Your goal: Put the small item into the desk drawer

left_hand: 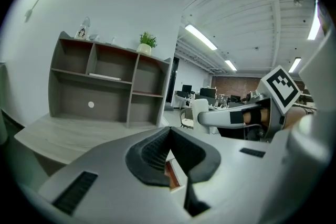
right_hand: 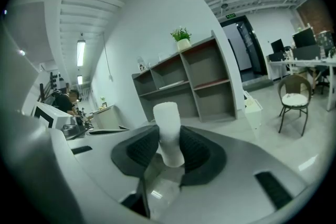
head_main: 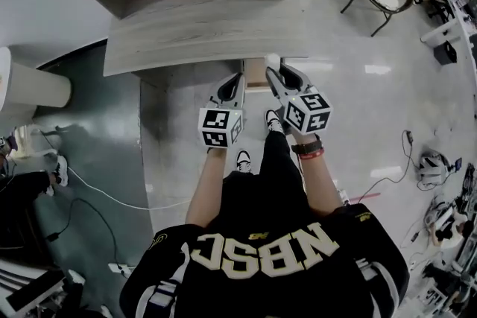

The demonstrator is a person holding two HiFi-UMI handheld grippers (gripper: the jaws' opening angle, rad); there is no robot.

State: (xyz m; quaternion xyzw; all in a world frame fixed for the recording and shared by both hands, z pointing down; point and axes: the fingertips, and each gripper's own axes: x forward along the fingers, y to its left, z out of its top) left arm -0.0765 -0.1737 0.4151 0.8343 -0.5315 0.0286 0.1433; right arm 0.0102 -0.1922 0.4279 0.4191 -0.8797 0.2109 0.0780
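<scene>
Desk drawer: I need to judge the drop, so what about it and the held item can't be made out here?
- Desk drawer: head view shows only a sliver; the left gripper and right gripper cover the rest, so its inside is unseen.
- White item: right gripper view hides its lower end between the pads; head view shows it too small to identify.

The person's black shirt (head_main: 262, 253) bears large pale letters, seemingly "NBSC".
</scene>
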